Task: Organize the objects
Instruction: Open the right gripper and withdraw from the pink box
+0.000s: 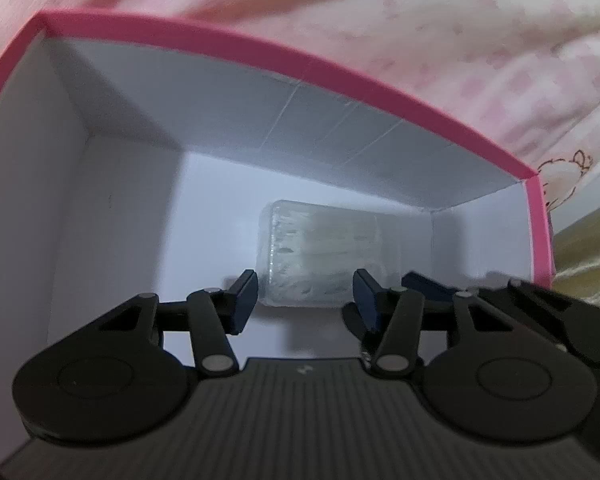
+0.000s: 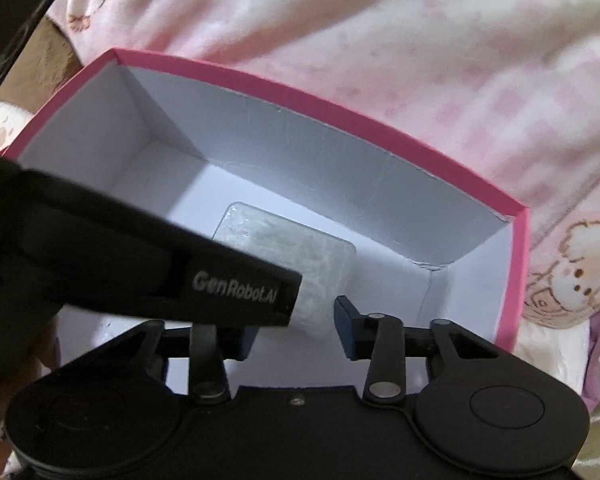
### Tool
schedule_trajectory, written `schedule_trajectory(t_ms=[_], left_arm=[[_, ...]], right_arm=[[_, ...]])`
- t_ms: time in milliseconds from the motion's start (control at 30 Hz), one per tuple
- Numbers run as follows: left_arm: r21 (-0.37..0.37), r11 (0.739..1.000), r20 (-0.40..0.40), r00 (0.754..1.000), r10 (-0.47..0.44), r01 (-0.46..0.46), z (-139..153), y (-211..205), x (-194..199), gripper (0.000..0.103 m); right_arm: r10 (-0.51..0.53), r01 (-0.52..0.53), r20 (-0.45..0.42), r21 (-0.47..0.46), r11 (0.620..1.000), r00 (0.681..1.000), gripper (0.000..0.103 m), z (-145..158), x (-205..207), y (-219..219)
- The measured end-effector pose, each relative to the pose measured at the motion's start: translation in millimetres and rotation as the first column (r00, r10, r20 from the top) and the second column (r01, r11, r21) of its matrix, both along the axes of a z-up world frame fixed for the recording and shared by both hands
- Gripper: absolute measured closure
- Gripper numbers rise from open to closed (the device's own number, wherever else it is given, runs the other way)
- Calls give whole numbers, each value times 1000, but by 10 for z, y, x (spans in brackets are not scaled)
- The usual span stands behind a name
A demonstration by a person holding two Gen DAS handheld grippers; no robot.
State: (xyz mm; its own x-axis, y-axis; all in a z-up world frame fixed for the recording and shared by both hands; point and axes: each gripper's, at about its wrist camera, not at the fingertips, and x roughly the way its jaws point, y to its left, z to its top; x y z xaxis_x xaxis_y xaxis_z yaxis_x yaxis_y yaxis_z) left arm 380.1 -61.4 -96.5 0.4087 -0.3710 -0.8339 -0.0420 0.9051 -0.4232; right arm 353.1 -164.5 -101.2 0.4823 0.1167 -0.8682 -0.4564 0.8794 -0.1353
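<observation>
while both hover in pink box (image 1: 284, 60) | left gripper (image 1: 304, 300) parted, empty | right gripper (image 2: 296, 330) parted, empty

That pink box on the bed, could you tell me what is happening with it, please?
A person is working with a handheld gripper in each hand over the open pink box, which sits on pink patterned bedding. A clear plastic packet lies flat on the box's white floor. The left gripper reaches down into the box, its jaws apart on either side of the packet's near end. The right gripper hangs just over the packet, holding nothing.
</observation>
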Motion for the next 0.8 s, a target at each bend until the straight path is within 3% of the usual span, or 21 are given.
schedule_trajectory(t_ms=[133, 233, 333, 533, 733, 800], left_arm=[[-98, 995, -8, 1000, -5, 4, -16, -21, 16, 65], [-107, 994, 12, 1000, -16, 18, 10, -85, -5, 67], [-72, 997, 53, 998, -23, 27, 87, -99, -45, 67], [79, 993, 133, 987, -94, 84, 428, -27, -255, 63], [108, 985, 170, 973, -153, 136, 915, 160, -657, 51], [132, 979, 171, 970, -175, 153, 1069, 130, -822, 48]], right_arm=[[-6, 6, 33, 4, 1000, 999, 74, 43, -75, -22], [-14, 15, 48, -23, 1000, 999, 75, 32, -103, -20], [-32, 32, 52, -4, 999, 998, 74, 27, -170, -84], [-39, 34, 27, 156, 987, 999, 67, 312, -548, -341], [-41, 36, 15, 235, 971, 999, 60, 742, -937, -394], [-47, 42, 14, 244, 969, 999, 55, 938, -852, -347]])
